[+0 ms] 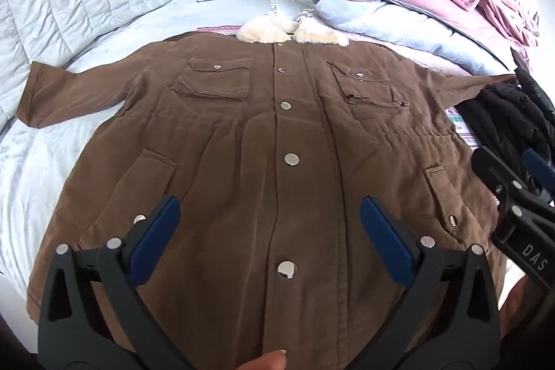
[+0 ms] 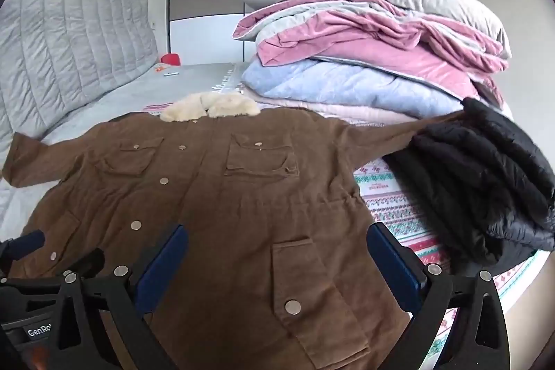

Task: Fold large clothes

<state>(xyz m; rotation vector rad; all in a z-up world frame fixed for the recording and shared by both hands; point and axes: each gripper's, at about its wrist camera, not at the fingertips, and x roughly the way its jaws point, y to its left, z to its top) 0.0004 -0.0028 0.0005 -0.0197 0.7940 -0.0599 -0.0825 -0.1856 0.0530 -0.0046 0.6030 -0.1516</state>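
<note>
A large brown coat (image 1: 263, 134) with a cream fur collar (image 1: 291, 32) and metal snaps lies spread flat, front up, on the bed, sleeves out to both sides. It also shows in the right wrist view (image 2: 222, 196). My left gripper (image 1: 270, 238) is open and empty, hovering over the coat's lower front by the snap placket. My right gripper (image 2: 277, 266) is open and empty above the coat's lower right pocket. The right gripper also shows at the right edge of the left wrist view (image 1: 513, 196).
A stack of folded pink, blue and grey bedding (image 2: 374, 58) sits behind the coat at the right. A black puffy jacket (image 2: 485, 182) lies on the patterned sheet (image 2: 388, 207) at the right. A grey quilted headboard (image 2: 69, 51) stands at the left.
</note>
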